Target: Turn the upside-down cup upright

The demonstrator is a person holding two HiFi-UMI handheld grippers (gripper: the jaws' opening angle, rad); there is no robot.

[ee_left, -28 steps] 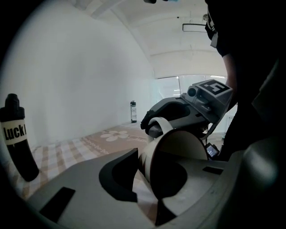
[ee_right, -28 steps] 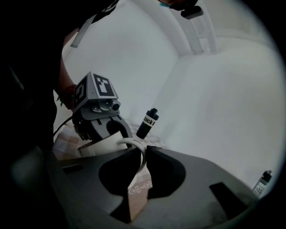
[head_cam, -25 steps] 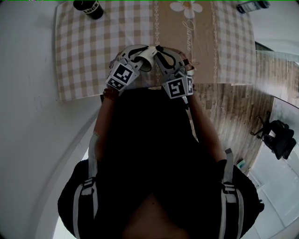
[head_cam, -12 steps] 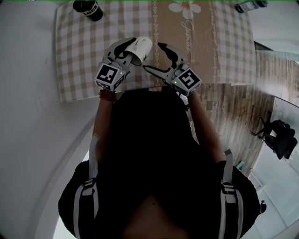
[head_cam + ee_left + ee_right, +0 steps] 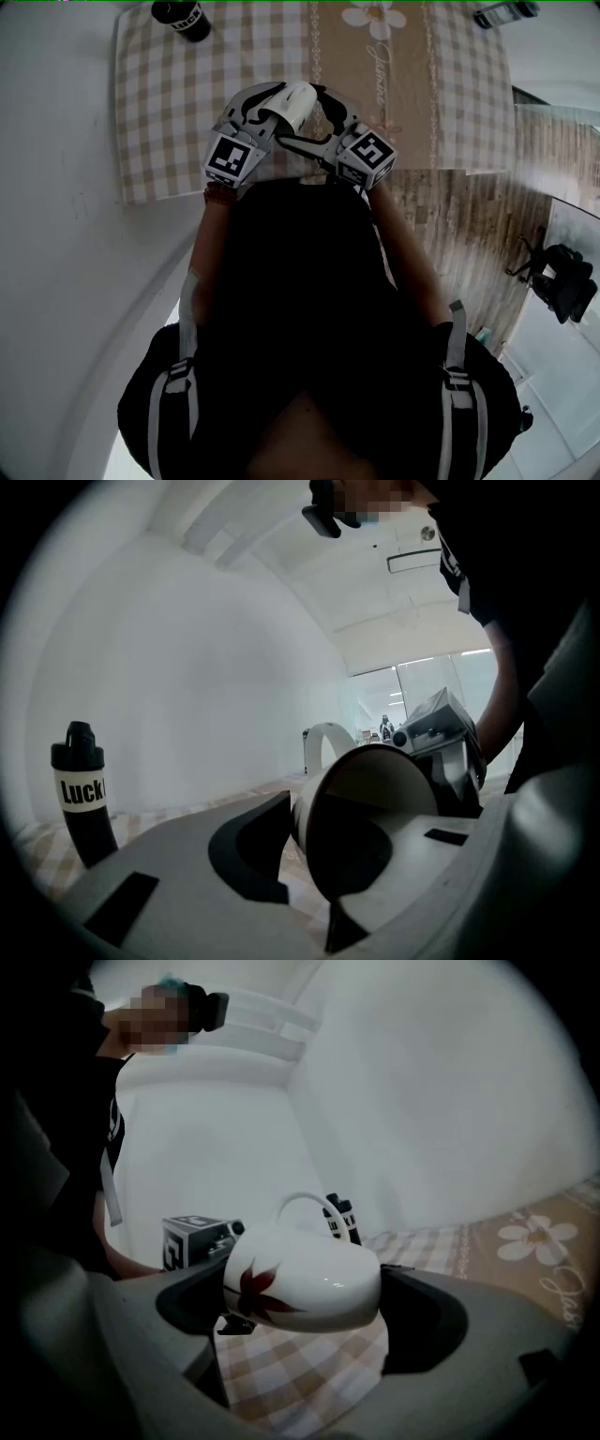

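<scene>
1. Over the tabletop's (image 5: 159,122) near edge, the left tool (image 5: 272,101) pinches the rim of a white glazed cup (image 5: 298,99), held on its side.
2. The right tool (image 5: 309,117) is opening, its jaws around the cup body but not gripping.
3. The cup is probably light, stiff, slippery and breakable, so grip the rim or handle.

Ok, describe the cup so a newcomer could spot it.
Find the checked tablecloth. Over its near edge the left claw grips a cup tipped sideways. It is white with a red leaf print, unlike the black bottle at the far corner.
</scene>
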